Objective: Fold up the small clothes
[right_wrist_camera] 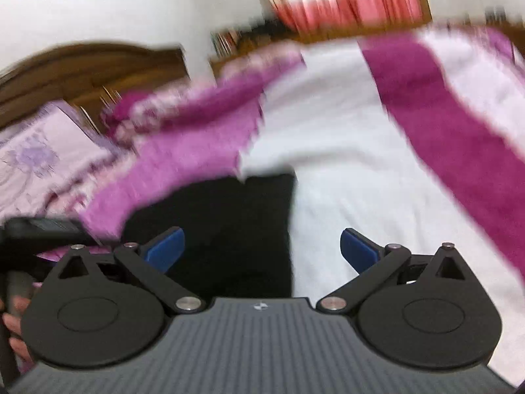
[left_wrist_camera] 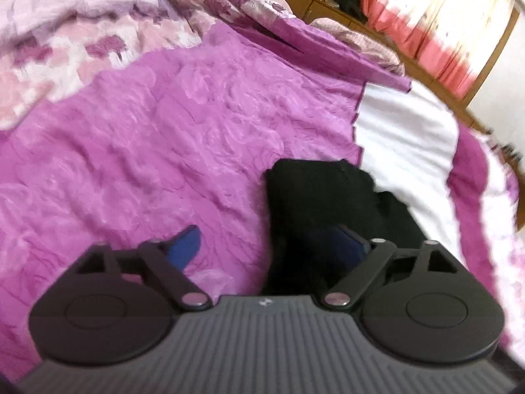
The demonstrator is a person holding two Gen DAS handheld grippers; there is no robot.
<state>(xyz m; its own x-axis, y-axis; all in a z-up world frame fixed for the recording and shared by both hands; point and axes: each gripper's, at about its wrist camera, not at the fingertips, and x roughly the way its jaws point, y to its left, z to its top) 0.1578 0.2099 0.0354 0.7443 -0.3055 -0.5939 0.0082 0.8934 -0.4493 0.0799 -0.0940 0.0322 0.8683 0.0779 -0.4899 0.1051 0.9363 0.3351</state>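
Matt black cloth garment (left_wrist_camera: 321, 203), crinkled purple bedspread (left_wrist_camera: 157, 138), wooden headboard (right_wrist_camera: 88, 65)

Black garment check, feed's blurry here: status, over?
Left gripper open, right gripper open, nothing held. Black garment lies on the bedspread, under both. Nothing in the way.
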